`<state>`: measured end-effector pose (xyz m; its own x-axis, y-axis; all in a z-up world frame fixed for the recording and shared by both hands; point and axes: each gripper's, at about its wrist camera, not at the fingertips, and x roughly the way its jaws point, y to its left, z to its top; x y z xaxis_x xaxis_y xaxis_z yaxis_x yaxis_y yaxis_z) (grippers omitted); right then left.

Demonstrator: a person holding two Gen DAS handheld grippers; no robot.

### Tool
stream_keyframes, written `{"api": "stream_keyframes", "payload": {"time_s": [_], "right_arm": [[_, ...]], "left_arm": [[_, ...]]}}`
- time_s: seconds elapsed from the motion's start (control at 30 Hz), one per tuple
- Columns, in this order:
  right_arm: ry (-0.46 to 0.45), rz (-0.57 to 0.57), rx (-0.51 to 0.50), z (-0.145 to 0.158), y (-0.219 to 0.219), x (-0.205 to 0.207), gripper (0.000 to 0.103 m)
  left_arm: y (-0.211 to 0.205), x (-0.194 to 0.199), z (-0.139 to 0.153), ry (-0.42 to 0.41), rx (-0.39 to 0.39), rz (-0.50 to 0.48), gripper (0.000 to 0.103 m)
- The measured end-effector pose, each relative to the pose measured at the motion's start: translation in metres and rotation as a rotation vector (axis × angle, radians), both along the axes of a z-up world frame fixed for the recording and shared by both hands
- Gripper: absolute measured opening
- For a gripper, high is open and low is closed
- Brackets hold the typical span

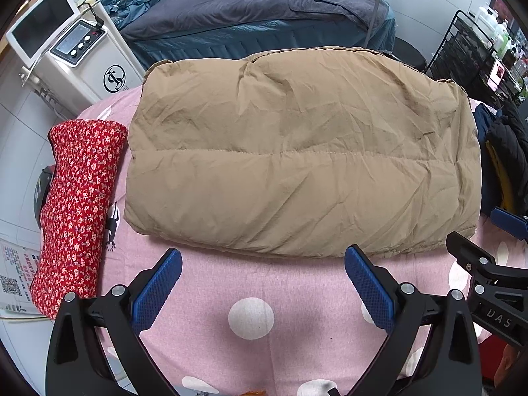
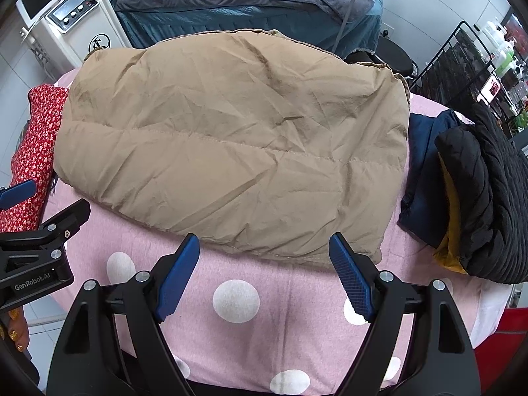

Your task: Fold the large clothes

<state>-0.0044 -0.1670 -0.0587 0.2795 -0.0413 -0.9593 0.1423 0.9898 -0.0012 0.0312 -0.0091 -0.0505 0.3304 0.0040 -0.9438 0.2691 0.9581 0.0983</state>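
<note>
A tan padded jacket (image 1: 297, 158) lies folded into a thick rectangle on the pink polka-dot table cover (image 1: 264, 283). It also shows in the right wrist view (image 2: 237, 145). My left gripper (image 1: 264, 260) is open and empty, just short of the jacket's near edge. My right gripper (image 2: 264, 247) is open and empty, also at the near edge, right of the left one. The right gripper's fingers (image 1: 508, 221) show at the right edge of the left wrist view; the left gripper's fingers (image 2: 19, 193) show at the left edge of the right wrist view.
A folded red floral garment (image 1: 79, 204) lies left of the jacket. Dark blue and black clothes (image 2: 468, 191) are piled on the right. Behind the table stand a white machine (image 1: 82, 52), a dark-covered bed (image 1: 250, 13) and a black wire rack (image 1: 475, 52).
</note>
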Motion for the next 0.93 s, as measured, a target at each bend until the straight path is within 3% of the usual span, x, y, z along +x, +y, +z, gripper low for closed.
{"api": "stream_keyframes", "payload": {"time_s": [0.5,0.93], "right_arm": [[0.008,0.005,-0.003,-0.0023,0.0006,0.0011,0.080],[0.012,0.010,-0.003,-0.0046,0.0017,-0.0009,0.080]], "left_arm": [[0.0015,-0.0024,0.0007,-0.028,-0.020,-0.002,0.097],[-0.0009,-0.0016,-0.0015,0.003,-0.010,-0.009,0.097]]}}
